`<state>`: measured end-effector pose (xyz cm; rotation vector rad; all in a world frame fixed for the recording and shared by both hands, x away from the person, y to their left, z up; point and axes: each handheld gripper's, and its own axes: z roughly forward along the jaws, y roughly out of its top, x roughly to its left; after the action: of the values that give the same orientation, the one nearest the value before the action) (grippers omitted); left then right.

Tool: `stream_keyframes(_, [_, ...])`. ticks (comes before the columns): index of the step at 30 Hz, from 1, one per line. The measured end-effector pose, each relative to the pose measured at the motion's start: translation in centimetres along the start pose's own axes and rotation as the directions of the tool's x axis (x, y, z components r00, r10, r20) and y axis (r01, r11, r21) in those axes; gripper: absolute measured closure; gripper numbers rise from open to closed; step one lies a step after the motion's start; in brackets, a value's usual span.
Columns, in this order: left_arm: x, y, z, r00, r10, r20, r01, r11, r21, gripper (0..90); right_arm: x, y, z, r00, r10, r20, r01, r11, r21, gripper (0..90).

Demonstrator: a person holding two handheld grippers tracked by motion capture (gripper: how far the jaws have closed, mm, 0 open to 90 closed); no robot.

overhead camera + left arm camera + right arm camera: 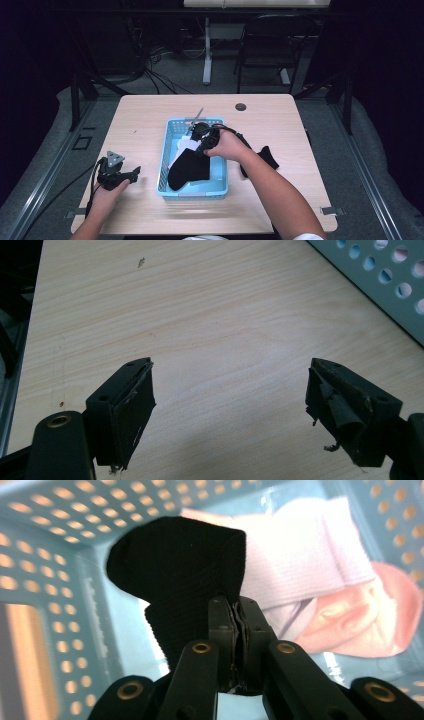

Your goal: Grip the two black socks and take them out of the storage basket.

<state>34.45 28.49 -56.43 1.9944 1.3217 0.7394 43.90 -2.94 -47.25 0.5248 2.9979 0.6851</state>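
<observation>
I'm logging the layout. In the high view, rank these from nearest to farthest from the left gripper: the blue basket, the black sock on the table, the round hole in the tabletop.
From the left gripper:
1. Blue basket, just to its right.
2. Black sock on the table, beyond the basket's right side.
3. Round hole, near the table's far edge; only slightly farther than the sock.

Light wooden table, blue perforated basket at centre, black sock just right

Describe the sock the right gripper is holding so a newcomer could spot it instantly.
On the pale wooden table, find the light blue perforated plastic basket. Inside it, the right gripper is shut on a black knitted sock. Its neighbours in the basket are white and pink; another black sock lies outside on the table.
</observation>
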Motion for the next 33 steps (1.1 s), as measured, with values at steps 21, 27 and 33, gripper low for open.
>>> stream_keyframes(21, [-0.2, -0.1, 0.1, 0.9999, 0.014, -0.005, -0.014, 0.9999, 0.009, 19.6, 3.5, -1.8, -7.9, 0.9976, -0.046, 0.05, 0.061, 0.941, -0.333, 86.9])
stream_keyframes(27, [-0.2, -0.1, 0.1, 0.9999, 0.013, -0.006, -0.013, 0.9999, 0.009, 19.6, 3.2, -2.7, -9.3, 0.9955, -0.025, 0.091, 0.052, 0.949, -0.31, 86.9])
stream_keyframes(33, [-0.2, -0.1, 0.1, 0.9999, 0.014, -0.006, -0.014, 0.9999, 0.01, 19.6, 3.0, -3.8, -11.3, 0.9924, -0.007, 0.123, 0.044, 0.953, -0.301, 86.9])
